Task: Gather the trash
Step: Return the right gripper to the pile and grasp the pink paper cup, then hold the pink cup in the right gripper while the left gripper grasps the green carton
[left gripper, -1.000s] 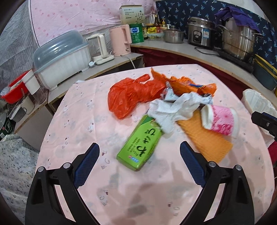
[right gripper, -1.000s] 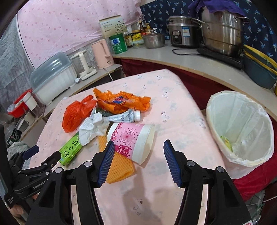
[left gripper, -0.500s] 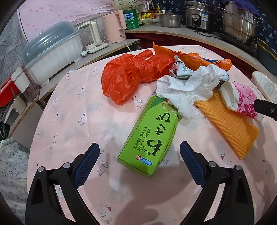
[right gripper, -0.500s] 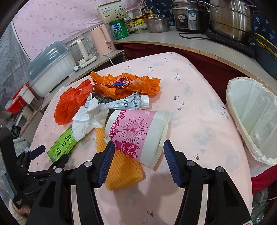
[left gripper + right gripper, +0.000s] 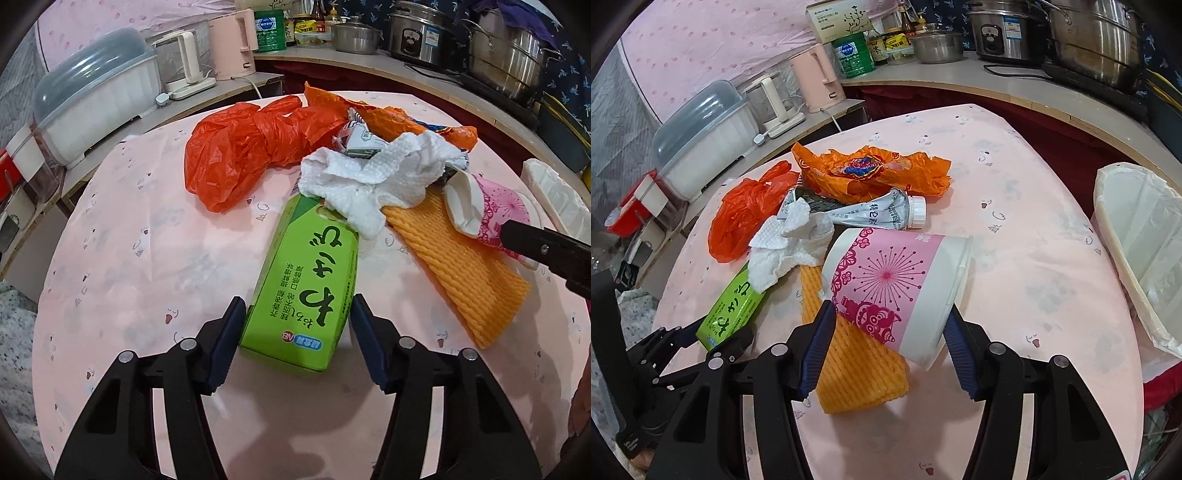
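Note:
A green drink carton (image 5: 306, 280) lies on the pink table, its near end between the fingers of my left gripper (image 5: 297, 334), which is open around it. A pink and white paper cup (image 5: 894, 288) lies on its side between the fingers of my right gripper (image 5: 888, 339), also open. The cup rests on an orange ribbed foam sheet (image 5: 857, 362). A crumpled white tissue (image 5: 373, 177) covers the carton's far end. A red plastic bag (image 5: 251, 144), an orange snack wrapper (image 5: 871, 170) and a crushed bottle (image 5: 879, 214) lie behind.
A white-lined trash bin (image 5: 1141, 243) stands off the table's right edge. A counter behind holds a lidded white container (image 5: 96, 99), kettles (image 5: 232, 44) and steel pots (image 5: 509, 51). The table (image 5: 147, 258) drops off on the left.
Both grippers have moved forward and down. The left one has narrowed around the carton's near end; the right one now straddles the cup.

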`<action>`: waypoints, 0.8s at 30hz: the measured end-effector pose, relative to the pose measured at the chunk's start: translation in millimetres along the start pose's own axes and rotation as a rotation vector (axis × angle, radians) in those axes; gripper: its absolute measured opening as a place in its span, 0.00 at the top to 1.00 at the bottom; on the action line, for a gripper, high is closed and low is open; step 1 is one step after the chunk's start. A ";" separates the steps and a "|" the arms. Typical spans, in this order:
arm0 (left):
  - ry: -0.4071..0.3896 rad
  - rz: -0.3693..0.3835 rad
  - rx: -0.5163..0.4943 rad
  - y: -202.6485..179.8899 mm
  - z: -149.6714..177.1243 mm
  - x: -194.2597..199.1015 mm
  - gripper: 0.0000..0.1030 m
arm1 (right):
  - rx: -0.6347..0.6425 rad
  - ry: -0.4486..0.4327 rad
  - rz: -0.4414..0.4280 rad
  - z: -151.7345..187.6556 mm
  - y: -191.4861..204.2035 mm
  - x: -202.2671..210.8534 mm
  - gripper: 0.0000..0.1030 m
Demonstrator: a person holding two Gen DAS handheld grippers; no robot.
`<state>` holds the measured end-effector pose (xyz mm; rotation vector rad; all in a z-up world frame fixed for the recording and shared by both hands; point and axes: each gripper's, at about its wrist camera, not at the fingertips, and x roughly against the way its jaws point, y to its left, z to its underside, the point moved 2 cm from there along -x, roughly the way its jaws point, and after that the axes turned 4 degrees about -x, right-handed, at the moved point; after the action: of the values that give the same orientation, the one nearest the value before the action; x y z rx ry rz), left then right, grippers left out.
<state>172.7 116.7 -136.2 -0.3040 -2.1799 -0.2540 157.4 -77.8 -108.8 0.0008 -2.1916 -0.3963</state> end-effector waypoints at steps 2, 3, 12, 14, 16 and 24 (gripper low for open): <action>-0.003 0.001 0.006 -6.0 0.4 5.2 0.50 | 0.005 0.008 -0.009 0.9 1.6 -0.8 0.62; -0.004 0.003 0.009 -8.7 -0.2 7.2 0.51 | 0.008 0.012 -0.013 1.4 2.7 -1.0 0.70; -0.023 0.014 0.037 -32.8 -3.1 32.8 0.53 | 0.044 -0.029 -0.047 1.6 9.6 19.5 0.97; -0.031 0.010 0.031 -37.9 -4.5 39.7 0.53 | 0.047 -0.044 -0.052 0.6 9.1 26.5 0.97; -0.040 0.003 0.029 -43.0 -5.2 46.6 0.53 | 0.047 -0.057 -0.057 -0.3 8.8 33.4 0.97; -0.080 -0.006 0.031 -57.7 -13.5 74.6 0.54 | 0.038 -0.124 -0.077 -6.7 2.1 68.2 0.97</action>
<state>122.6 67.3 -71.9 -0.2950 -2.2618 -0.2148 121.4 -87.4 -51.3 0.0836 -2.3269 -0.4077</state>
